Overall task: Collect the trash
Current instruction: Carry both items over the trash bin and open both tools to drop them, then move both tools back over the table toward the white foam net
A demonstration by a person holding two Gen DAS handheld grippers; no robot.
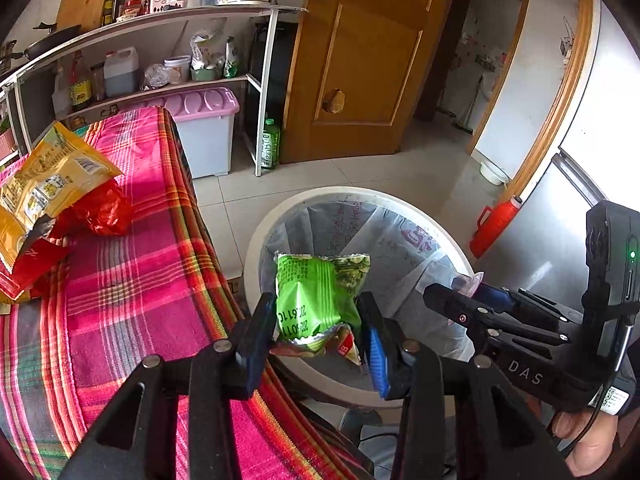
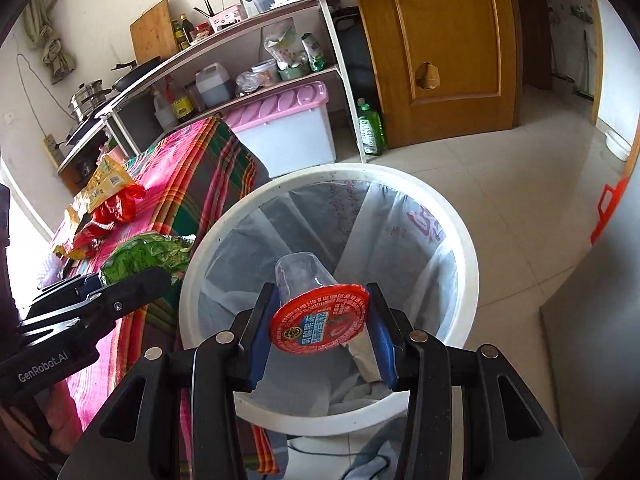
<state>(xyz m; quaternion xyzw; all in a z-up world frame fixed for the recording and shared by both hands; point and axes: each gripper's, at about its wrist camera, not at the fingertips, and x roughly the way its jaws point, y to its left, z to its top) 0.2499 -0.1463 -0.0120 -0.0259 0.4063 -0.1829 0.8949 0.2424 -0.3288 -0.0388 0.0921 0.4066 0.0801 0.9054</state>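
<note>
My left gripper (image 1: 318, 312) is shut on a green snack wrapper (image 1: 320, 294) and holds it over the near rim of a white trash bin (image 1: 256, 240) lined with a clear bag. My right gripper (image 2: 320, 312) is shut on a clear plastic cup with a red foil lid (image 2: 318, 318), held above the bin's (image 2: 468, 248) opening. The right gripper also shows in the left wrist view (image 1: 460, 292), and the left gripper with its wrapper (image 2: 144, 254) shows in the right wrist view. A yellow bag (image 1: 44, 184), a red plastic bag (image 1: 102, 210) and a red packet (image 1: 28, 264) lie on the plaid-covered table (image 1: 148, 280).
A shelf rack (image 1: 160, 40) with bottles and jars stands behind the table, with a pink-lidded storage box (image 1: 204, 128) and a green bottle (image 1: 270, 144) beside it. A wooden door (image 1: 360, 60) is beyond. A red thermos (image 1: 494, 226) stands by a grey cabinet (image 1: 560, 220) on the right.
</note>
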